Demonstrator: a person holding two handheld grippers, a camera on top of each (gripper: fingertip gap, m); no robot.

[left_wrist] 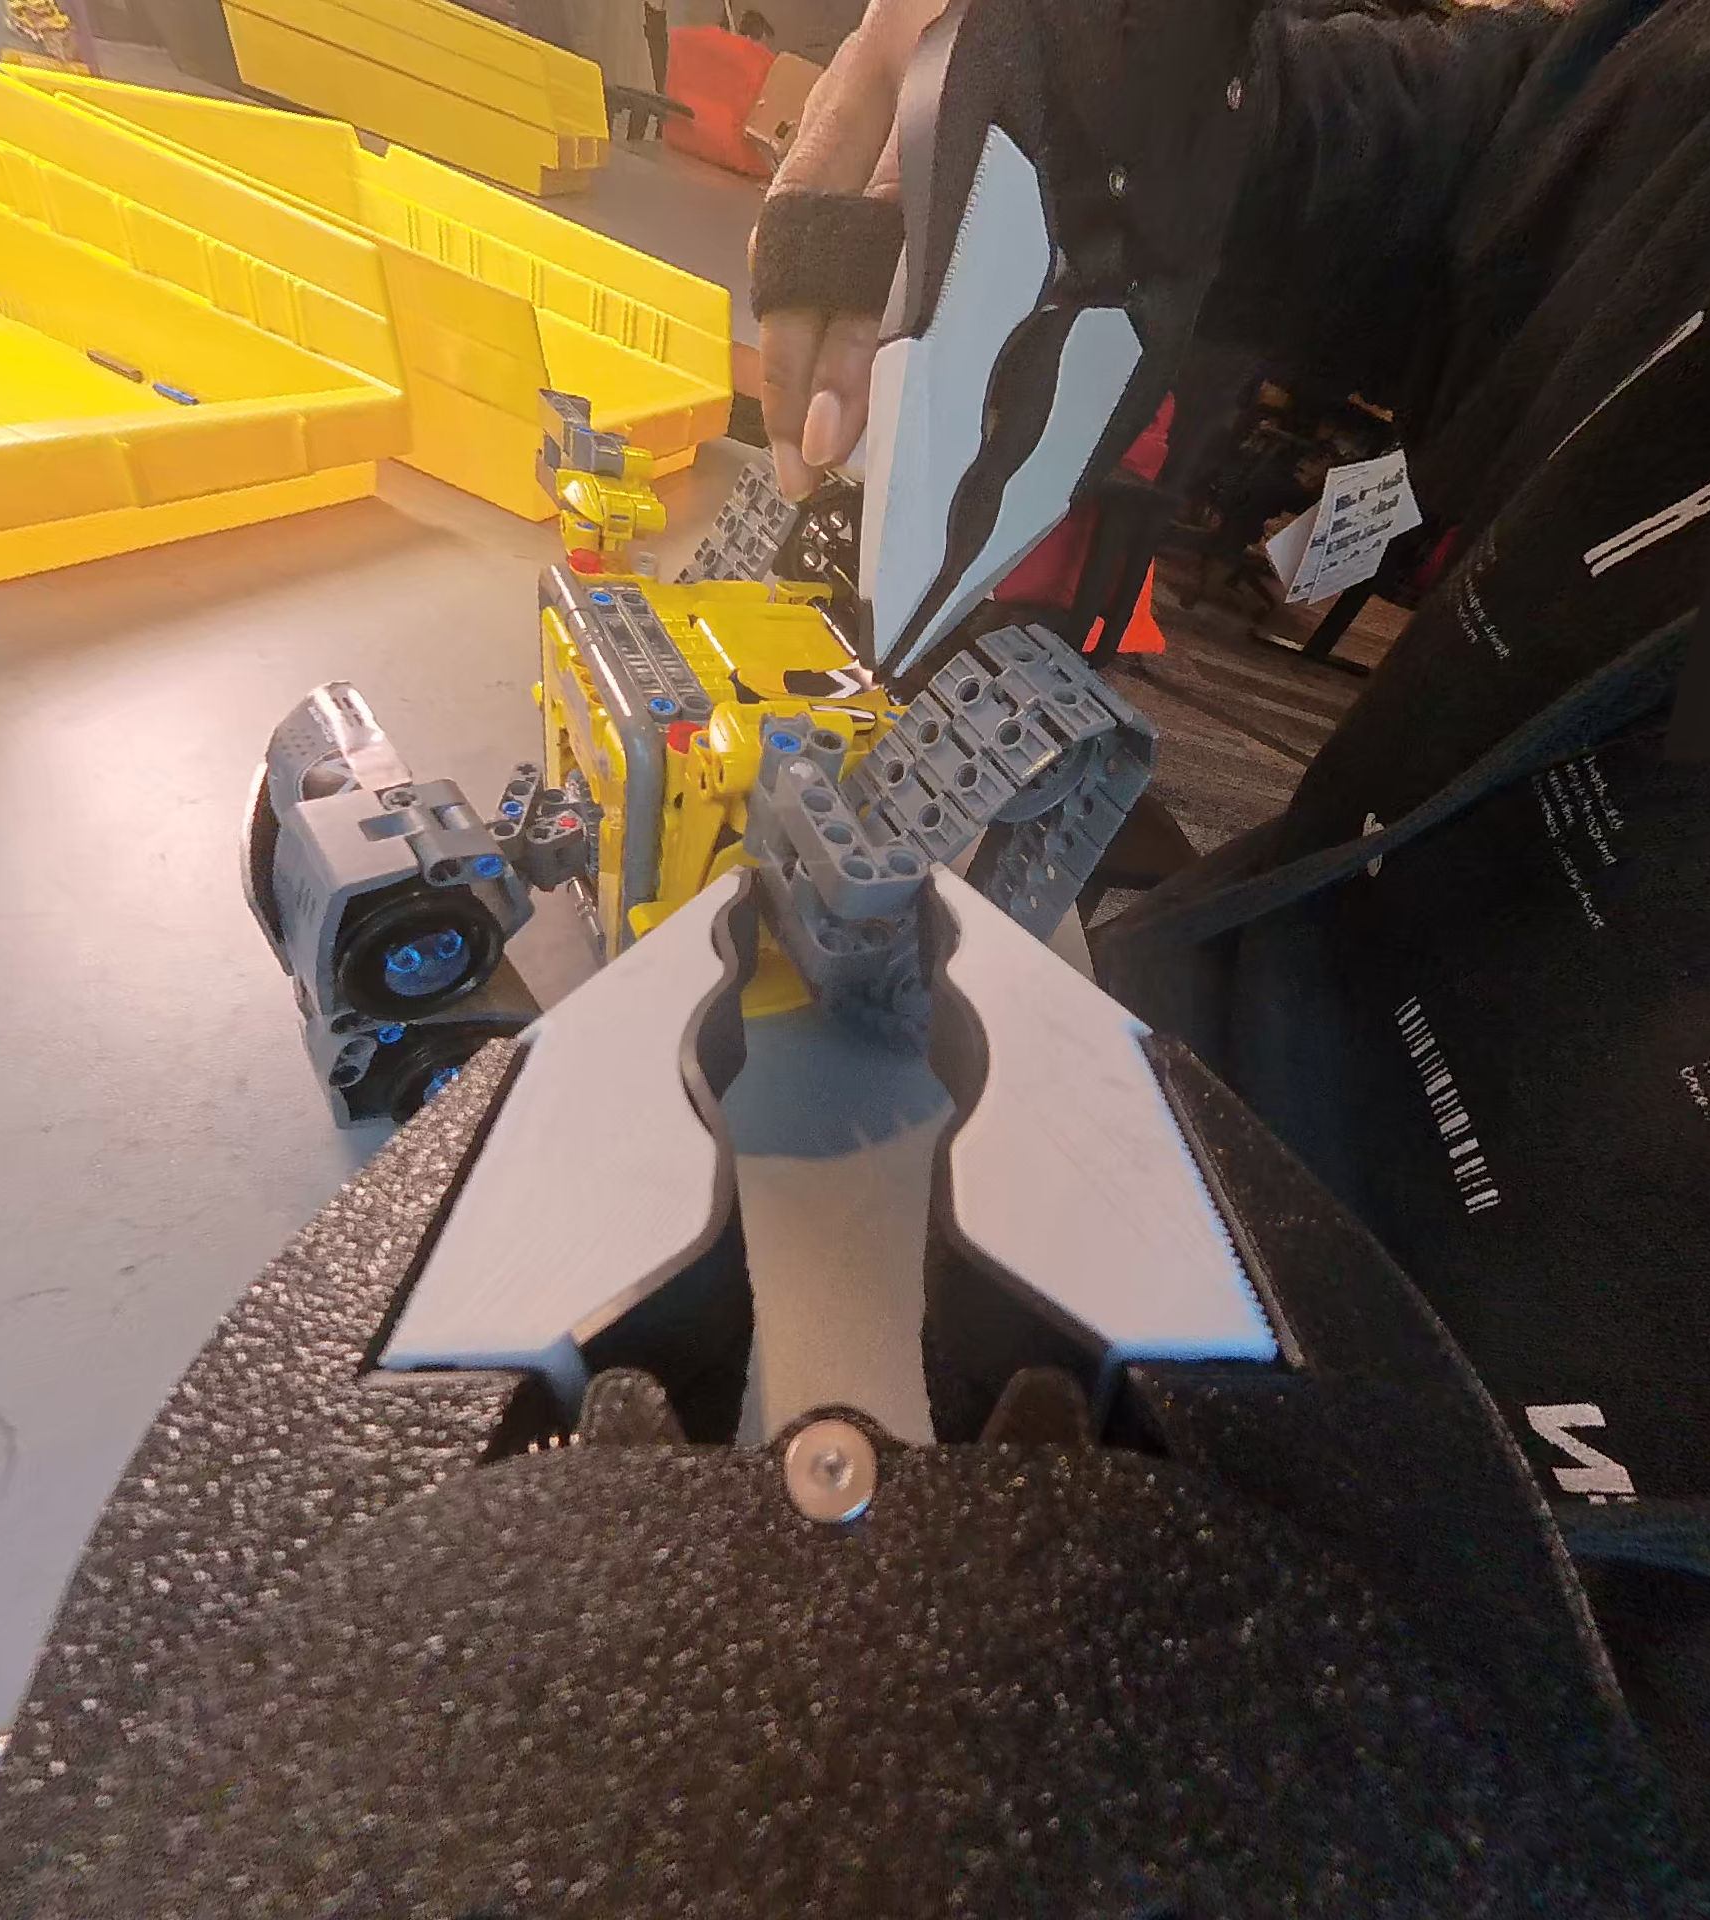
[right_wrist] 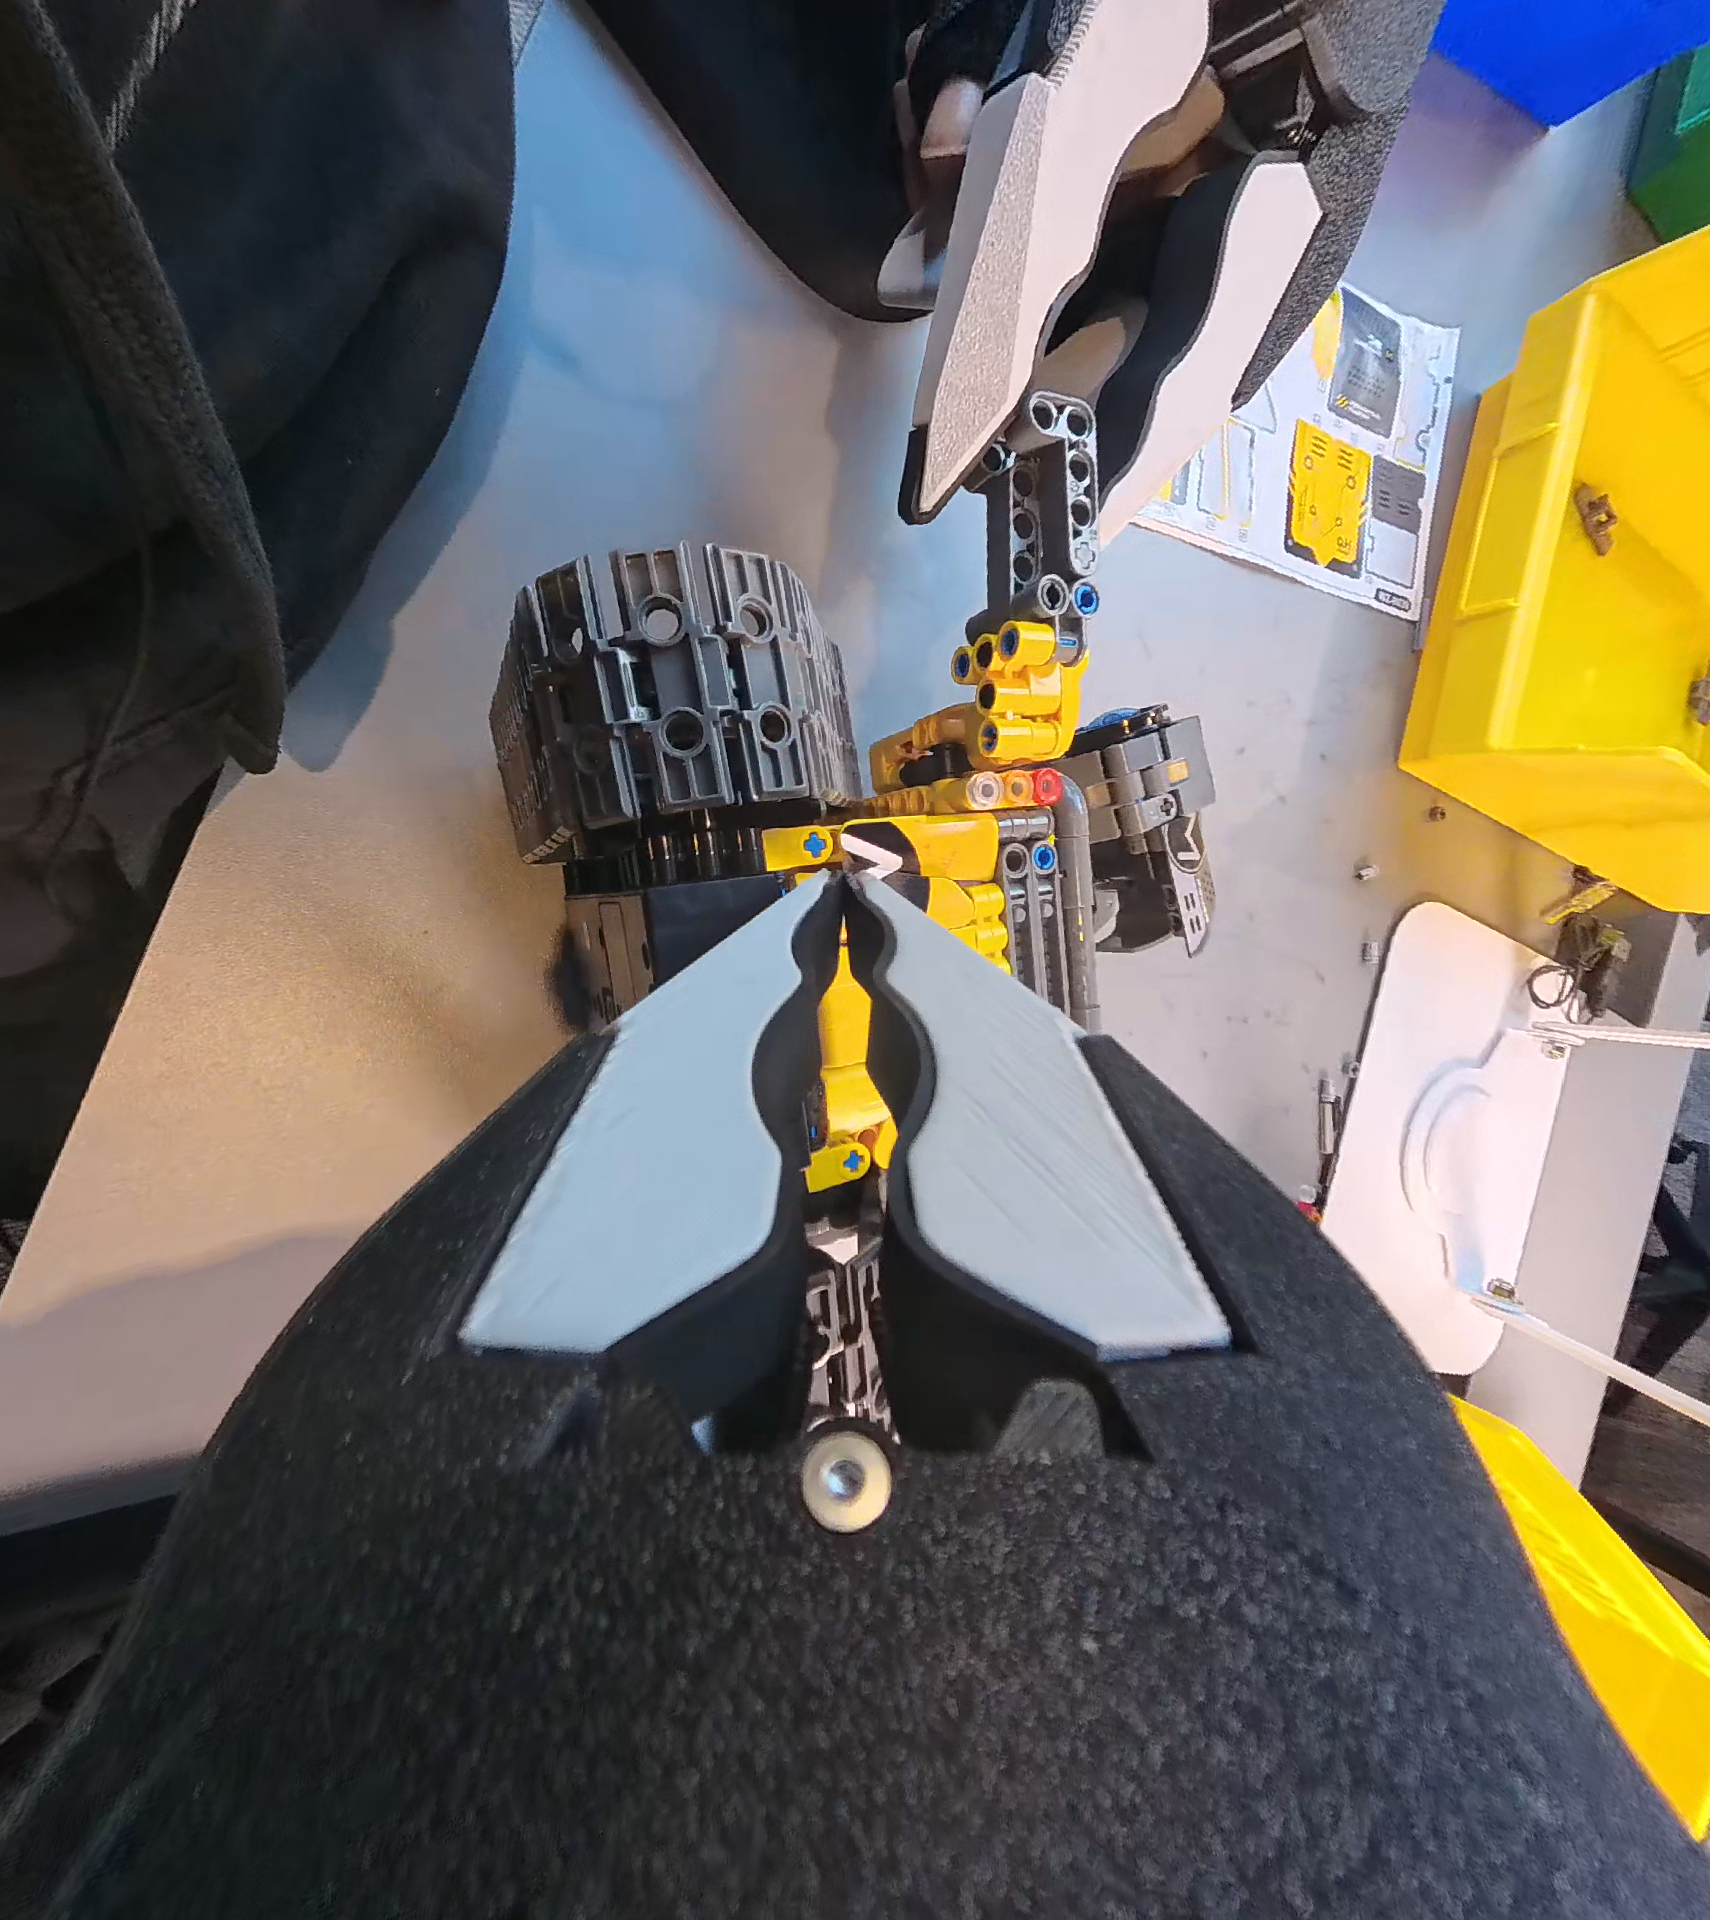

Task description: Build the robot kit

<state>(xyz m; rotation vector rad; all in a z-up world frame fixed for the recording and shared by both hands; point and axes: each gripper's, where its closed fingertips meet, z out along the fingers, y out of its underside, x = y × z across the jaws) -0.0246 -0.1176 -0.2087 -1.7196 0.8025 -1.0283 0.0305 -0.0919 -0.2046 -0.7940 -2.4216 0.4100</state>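
Observation:
A yellow and grey brick-built vehicle model (left_wrist: 685,665) lies on the grey table (left_wrist: 103,935); it also shows in the right wrist view (right_wrist: 934,852). My left gripper (left_wrist: 846,894) is shut on a grey holed beam (left_wrist: 830,831) that sticks out from the model. In the right wrist view this gripper (right_wrist: 1033,499) clamps the beam (right_wrist: 1048,509) from above. My right gripper (right_wrist: 846,881) is shut, its tips touching the model's yellow panel with the black and white sticker. In the left wrist view it (left_wrist: 882,675) comes down from above, held by a hand (left_wrist: 820,343).
A grey tread loop (right_wrist: 674,696) sits on the model's side nearest the person, and a grey motor block (left_wrist: 383,883) on the far side. Yellow bins (left_wrist: 155,364) stand behind; another (right_wrist: 1609,571) is at the right. A printed instruction sheet (right_wrist: 1298,468) lies nearby. The person's black clothing (left_wrist: 1453,935) is close. Left tips to right tips: about 7 centimeters. The left tips stand about 7 centimeters off the grey motor block (left_wrist: 383,883).

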